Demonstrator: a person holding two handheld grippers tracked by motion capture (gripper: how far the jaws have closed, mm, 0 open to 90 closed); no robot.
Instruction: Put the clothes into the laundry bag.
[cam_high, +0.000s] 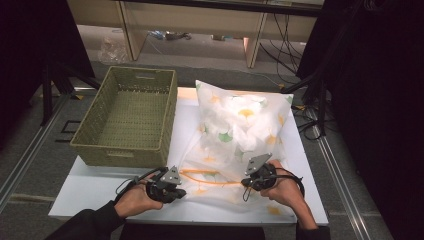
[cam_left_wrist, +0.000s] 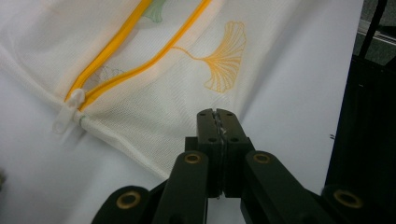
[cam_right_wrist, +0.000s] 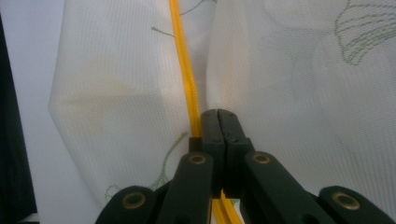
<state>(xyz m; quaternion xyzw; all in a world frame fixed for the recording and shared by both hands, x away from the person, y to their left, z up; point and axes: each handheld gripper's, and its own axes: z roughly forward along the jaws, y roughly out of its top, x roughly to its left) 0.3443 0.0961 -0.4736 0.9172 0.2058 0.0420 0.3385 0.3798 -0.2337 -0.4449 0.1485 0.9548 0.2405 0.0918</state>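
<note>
White table, seen from above. On it: a woven olive-green basket at the far left, its front wall near the table's middle; beside it, to the right, a white mesh bag printed with ginkgo leaves, its orange zipper toward the near edge.

Green woven basket on white table, pale shelving behind, black cables on grey floor

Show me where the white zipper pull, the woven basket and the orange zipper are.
white zipper pull (cam_left_wrist: 67, 111), left gripper view, middle of its tab.
woven basket (cam_high: 87, 145), high view, its near wall.
orange zipper (cam_right_wrist: 184, 70), right gripper view, its tape above the jaws.
</note>
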